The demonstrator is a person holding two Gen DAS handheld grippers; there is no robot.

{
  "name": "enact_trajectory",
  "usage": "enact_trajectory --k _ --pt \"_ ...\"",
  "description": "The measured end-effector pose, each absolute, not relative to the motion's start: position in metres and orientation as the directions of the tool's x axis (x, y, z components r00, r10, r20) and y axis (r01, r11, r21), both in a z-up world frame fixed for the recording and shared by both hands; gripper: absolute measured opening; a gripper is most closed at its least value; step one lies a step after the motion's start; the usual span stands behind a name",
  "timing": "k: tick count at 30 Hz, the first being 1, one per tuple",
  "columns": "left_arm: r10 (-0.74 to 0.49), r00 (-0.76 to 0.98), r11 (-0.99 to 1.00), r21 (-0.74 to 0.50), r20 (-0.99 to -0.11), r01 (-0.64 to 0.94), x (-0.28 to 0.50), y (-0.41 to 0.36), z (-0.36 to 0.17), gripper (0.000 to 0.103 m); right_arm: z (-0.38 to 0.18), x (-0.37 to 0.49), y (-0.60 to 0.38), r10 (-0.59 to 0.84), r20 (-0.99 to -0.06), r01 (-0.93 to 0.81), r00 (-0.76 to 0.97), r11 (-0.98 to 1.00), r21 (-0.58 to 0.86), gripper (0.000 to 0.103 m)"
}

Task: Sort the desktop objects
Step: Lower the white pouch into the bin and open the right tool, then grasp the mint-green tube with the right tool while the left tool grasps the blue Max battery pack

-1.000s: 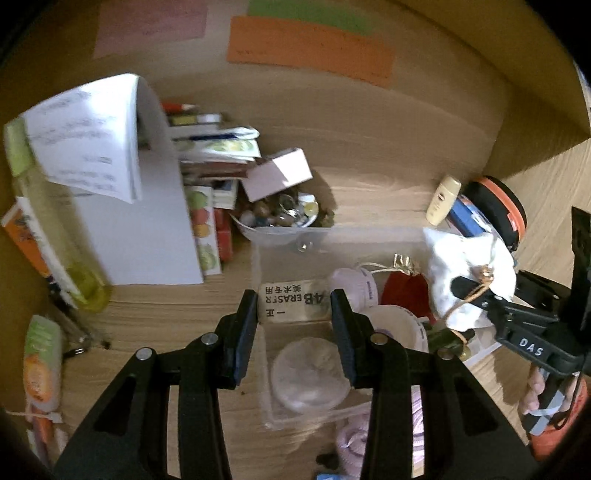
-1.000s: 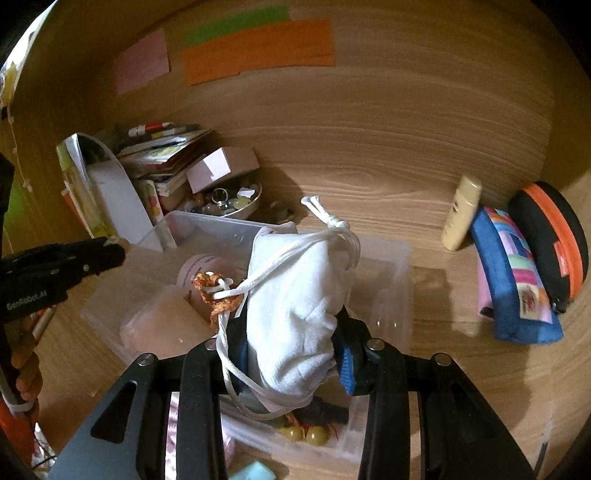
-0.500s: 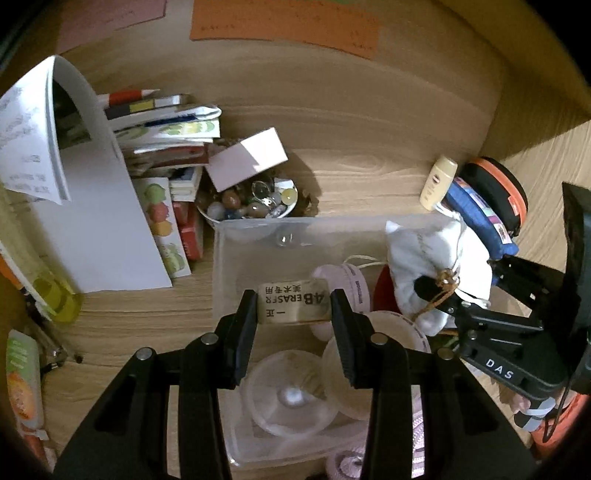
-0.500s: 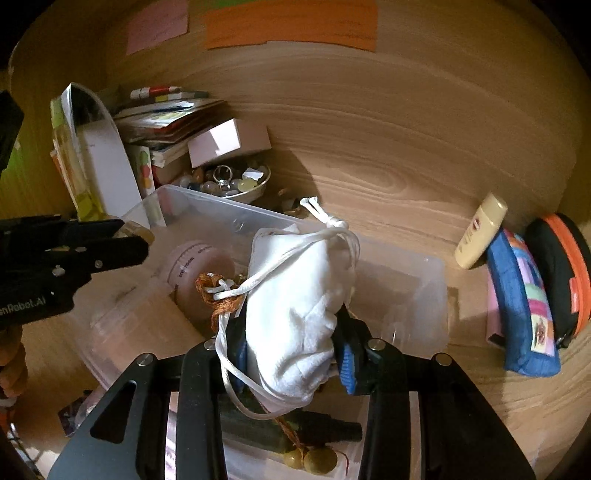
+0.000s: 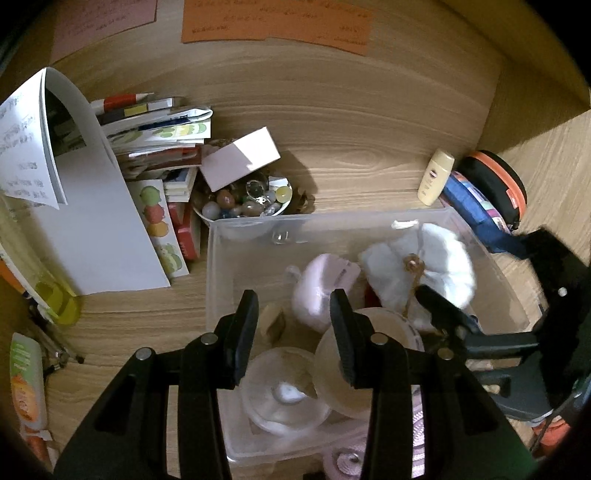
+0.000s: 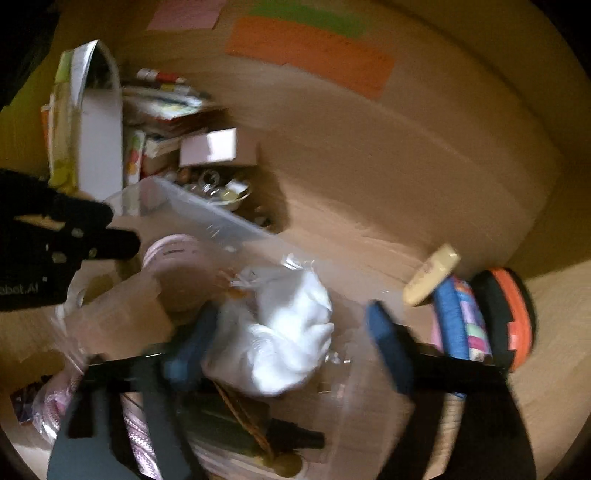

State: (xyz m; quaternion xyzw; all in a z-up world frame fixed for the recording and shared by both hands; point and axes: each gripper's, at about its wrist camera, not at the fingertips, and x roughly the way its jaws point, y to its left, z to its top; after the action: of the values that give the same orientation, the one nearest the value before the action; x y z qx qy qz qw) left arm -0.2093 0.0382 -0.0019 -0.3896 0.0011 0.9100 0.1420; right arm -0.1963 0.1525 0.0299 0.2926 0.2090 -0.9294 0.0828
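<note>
The left claw (image 5: 293, 332) is matte black plastic, with two flat angular fingers, each joined to broad black arms by round silver screws. The right claw (image 6: 291, 343) has blue pads on its fingertips (image 6: 388, 343), black arms behind them, and white lettering on its black body.

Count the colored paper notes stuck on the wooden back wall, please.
3: a pink note at upper left, a green note right of it, and an orange note just below the green one. More may be hidden beyond the view.
</note>
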Motion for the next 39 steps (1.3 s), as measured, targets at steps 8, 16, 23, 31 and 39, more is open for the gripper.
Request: enact_trajectory --k 8,16,23,31,39 --pt "0.272 -0.681 -0.956 -0.108 -0.68 -0.273 -0.191 0.037 0.016 0.061 0.045 -0.172 0.157 -0.033 -0.597 0.298 -0.802 -0.887 -0.351 0.098" --pt "0.23 -0.755 -0.966 -0.053 -0.614 -0.252 -0.153 0.026 0.049 0.089 0.063 -0.148 0.175 -0.123 -0.646 0.321 -0.754 -0.926 -0.198 0.098" --pt "0.198 -0.783 -0.971 -0.011 -0.59 -0.237 -0.121 0.019 0.06 0.098 0.072 -0.114 0.186 -0.138 -0.616 0.304 -0.775 -0.937 -0.173 0.103" --pt "0.174 -0.759 -0.978 -0.023 -0.628 -0.205 -0.1 0.001 0.046 0.099 0.063 -0.086 0.198 -0.107 -0.608 0.285 -0.787 -0.937 -0.203 0.103" --pt "0.14 -0.677 -0.982 -0.011 -0.723 -0.191 -0.085 -0.014 0.0 0.099 0.026 -0.071 0.214 -0.184 -0.702 0.342 -0.688 -0.935 -0.09 0.103"
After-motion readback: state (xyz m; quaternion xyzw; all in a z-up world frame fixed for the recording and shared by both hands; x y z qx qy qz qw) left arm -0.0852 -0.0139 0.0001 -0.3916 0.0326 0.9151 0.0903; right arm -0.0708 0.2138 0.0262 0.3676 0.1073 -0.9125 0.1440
